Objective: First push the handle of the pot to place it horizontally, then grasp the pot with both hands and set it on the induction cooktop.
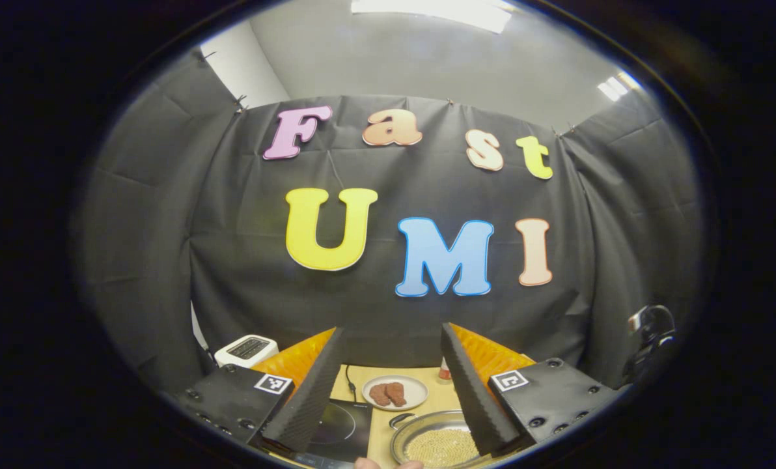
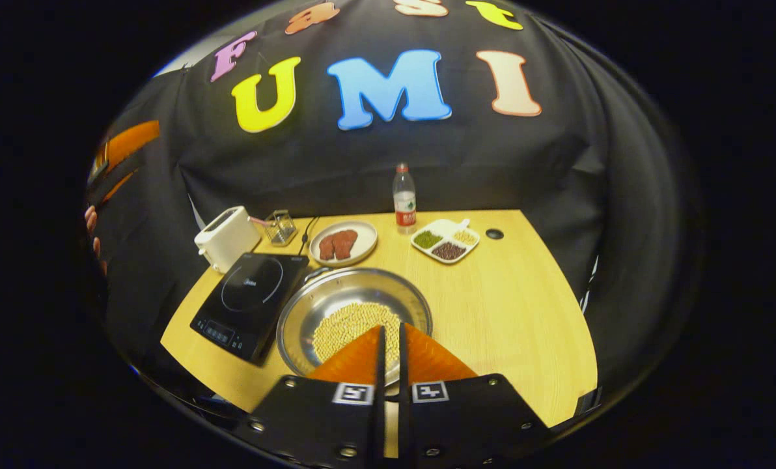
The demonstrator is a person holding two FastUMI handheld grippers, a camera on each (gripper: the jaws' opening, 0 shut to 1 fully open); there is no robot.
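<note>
The right gripper (image 2: 390, 339), fingers pressed together for pushing, hovered over the shallow steel pot (image 2: 354, 317) beside the black induction cooktop (image 2: 250, 301); the left gripper (image 1: 388, 384) was held spread.

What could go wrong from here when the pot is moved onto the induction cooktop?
1. The pot is shallow and holds loose yellow grains; tilting it during the two-handed lift would likely spill them.
2. The plate of meat lies just behind the pot and beside the induction cooktop, so a wide swing might knock it.
3. The right gripper looks shut over the near rim, the left gripper open above; an uneven grasp may tip the pot.
</note>
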